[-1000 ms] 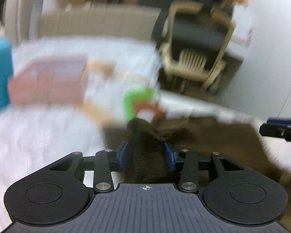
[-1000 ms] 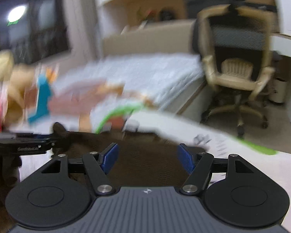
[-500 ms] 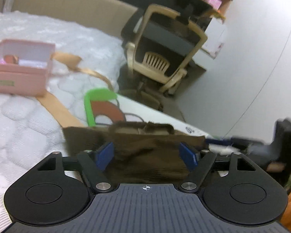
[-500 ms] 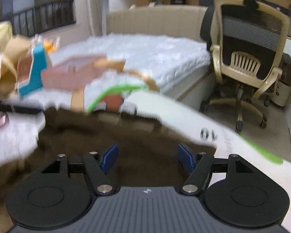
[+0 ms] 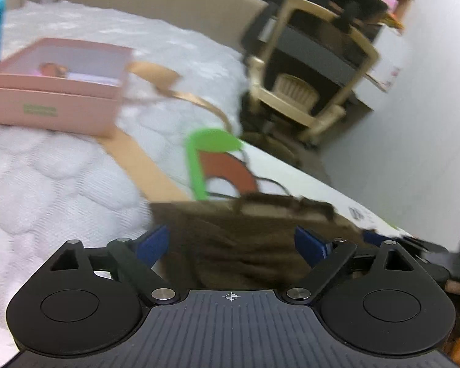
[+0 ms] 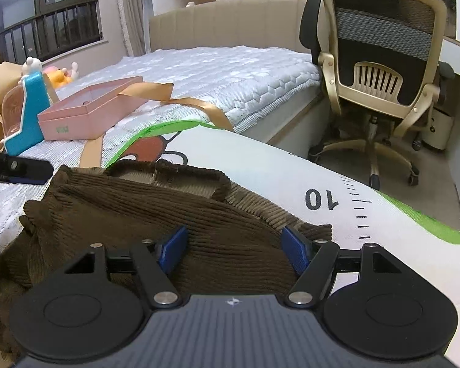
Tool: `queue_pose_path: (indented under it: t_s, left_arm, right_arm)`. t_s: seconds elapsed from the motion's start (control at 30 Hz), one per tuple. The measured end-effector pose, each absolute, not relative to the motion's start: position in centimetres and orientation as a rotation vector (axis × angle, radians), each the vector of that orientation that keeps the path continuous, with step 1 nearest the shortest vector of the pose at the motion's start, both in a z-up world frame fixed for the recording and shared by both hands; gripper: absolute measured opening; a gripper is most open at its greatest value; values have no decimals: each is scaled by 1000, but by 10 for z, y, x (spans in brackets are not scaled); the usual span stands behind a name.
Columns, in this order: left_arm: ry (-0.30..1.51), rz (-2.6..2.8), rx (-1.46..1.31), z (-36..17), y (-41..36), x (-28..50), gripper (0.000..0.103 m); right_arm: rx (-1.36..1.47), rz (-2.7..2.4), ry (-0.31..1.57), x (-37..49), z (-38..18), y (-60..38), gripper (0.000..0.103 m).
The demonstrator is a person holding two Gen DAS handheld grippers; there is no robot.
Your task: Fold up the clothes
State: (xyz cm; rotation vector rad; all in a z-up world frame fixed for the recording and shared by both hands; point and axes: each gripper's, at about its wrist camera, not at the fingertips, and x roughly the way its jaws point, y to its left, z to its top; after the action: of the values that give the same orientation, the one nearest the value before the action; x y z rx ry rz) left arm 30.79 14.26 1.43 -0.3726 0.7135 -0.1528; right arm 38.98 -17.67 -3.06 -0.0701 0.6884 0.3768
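A brown corduroy garment (image 6: 156, 214) lies on a white mat (image 6: 276, 171) printed with a green line, a ruler scale and the number 10. Its neck opening faces away from me, and the cloth is bunched at the left. My right gripper (image 6: 233, 250) hovers open just over the near part of the garment, blue pads apart. The left gripper (image 5: 231, 242) is open too, low over the same brown garment (image 5: 239, 236), with nothing pinched between its pads. The left gripper's tip (image 6: 18, 168) shows at the left edge of the right wrist view.
A pink open box (image 6: 89, 113) with a tan ribbon (image 6: 199, 104) sits on the white quilted bed (image 6: 230, 70). A blue toy (image 6: 30, 110) stands at the left. A beige and black office chair (image 6: 380, 70) stands on the floor to the right, past the mat's edge.
The left gripper, shut on a bunch of brown cloth a second ago, has opened and let it drop flat. Both views have settled from blur; the right gripper stays open over the garment.
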Motion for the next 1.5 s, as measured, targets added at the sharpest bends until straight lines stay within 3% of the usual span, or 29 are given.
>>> queue_pose_path:
  t_s: [0.13, 0.37, 0.57, 0.8, 0.97, 1.2, 1.4, 1.5]
  left_arm:
    - [724, -161, -354, 14, 139, 309, 87]
    - [650, -362, -255, 33, 95, 290, 86]
    - [775, -412, -248, -2, 74, 289, 88]
    - [752, -414, -208, -6, 67, 286, 93]
    - [746, -404, -197, -9, 62, 287, 96]
    - [774, -401, -256, 3, 73, 289, 96]
    - [687, -183, -380, 23, 123, 305, 96]
    - [737, -100, -365, 14, 134, 323, 90]
  right_arm:
    - [-90, 370, 685, 389, -31, -173, 71]
    - [-122, 366, 681, 387, -32, -169, 75]
    - [-123, 353, 672, 381, -29, -170, 75]
    - [-40, 434, 626, 338, 2, -189, 75]
    - [-97, 487, 720, 324, -19, -184, 75]
    - [-87, 494, 714, 323, -29, -183, 80]
    - [-90, 500, 707, 322, -32, -182, 85]
    - [-92, 502, 710, 322, -31, -181, 87]
